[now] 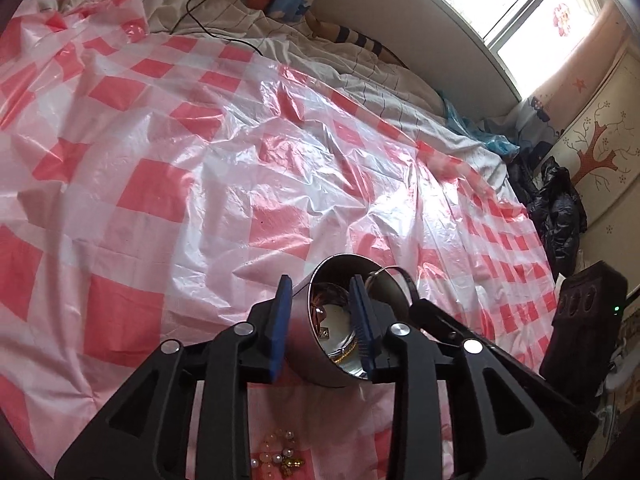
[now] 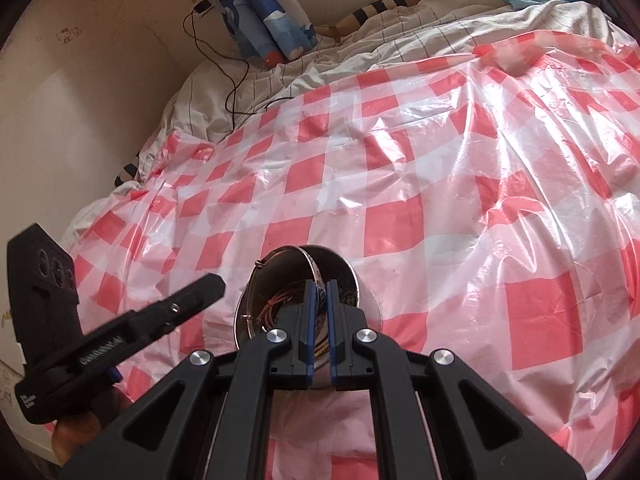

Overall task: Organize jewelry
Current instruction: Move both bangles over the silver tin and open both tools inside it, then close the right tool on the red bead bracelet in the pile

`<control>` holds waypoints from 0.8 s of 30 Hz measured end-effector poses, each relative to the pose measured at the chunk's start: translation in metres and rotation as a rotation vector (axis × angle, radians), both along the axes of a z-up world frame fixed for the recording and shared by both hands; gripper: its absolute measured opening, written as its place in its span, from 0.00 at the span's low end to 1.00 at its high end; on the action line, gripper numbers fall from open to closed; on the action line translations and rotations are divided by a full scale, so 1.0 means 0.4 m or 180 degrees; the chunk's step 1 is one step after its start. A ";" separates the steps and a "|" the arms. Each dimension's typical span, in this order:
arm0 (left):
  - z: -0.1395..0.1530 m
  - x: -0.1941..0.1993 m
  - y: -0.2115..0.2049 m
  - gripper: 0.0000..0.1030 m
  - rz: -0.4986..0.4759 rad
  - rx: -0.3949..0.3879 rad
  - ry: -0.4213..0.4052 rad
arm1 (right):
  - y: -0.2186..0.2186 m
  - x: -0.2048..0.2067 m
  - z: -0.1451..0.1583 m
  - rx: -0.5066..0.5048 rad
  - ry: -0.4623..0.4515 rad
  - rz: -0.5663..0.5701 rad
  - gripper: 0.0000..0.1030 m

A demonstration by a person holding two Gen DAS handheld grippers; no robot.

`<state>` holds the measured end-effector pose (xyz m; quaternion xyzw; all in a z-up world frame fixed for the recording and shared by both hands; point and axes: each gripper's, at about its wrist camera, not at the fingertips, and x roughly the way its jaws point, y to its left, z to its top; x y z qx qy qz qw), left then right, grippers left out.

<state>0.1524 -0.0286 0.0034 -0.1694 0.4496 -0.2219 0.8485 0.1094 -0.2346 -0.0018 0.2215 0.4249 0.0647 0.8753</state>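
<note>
A shiny steel cup (image 1: pixel 304 344) is tilted, its mouth toward my right side. My left gripper (image 1: pixel 323 296) is shut on the cup's wall, one finger outside and one inside. Gold and dark jewelry (image 1: pixel 340 354) lies inside the cup. My right gripper (image 2: pixel 320 286) is shut on a thin metal bangle (image 2: pixel 316 268) and holds it over the cup's mouth (image 2: pixel 352 280); the bangle also shows in the left wrist view (image 1: pixel 394 270). A pearl and gold piece (image 1: pixel 280 452) lies on the sheet below my left gripper.
A red and white checked plastic sheet (image 1: pixel 200 184) covers the bed. A striped duvet (image 2: pixel 400 28), a black cable (image 2: pixel 232 80) and a blue patterned pillow (image 2: pixel 264 8) lie at the far side. Black clothes (image 1: pixel 560 216) hang past the bed edge.
</note>
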 end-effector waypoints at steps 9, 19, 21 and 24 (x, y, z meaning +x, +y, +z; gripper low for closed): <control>-0.017 -0.120 0.060 0.44 -0.0205 0.0503 0.0061 | -0.039 -0.059 0.068 0.0007 -0.0187 -0.0101 0.30; -0.077 -0.219 0.046 0.47 -0.0585 0.0772 0.0232 | -0.022 -0.159 0.045 0.0282 0.0220 0.0327 0.47; -0.060 -0.241 0.040 0.52 -0.0692 0.0817 0.0178 | -0.006 -0.188 0.026 0.0285 0.0352 0.0497 0.48; -0.049 -0.276 0.051 0.55 -0.0816 0.0889 0.0165 | 0.012 -0.238 -0.009 0.0405 0.0550 0.0724 0.48</control>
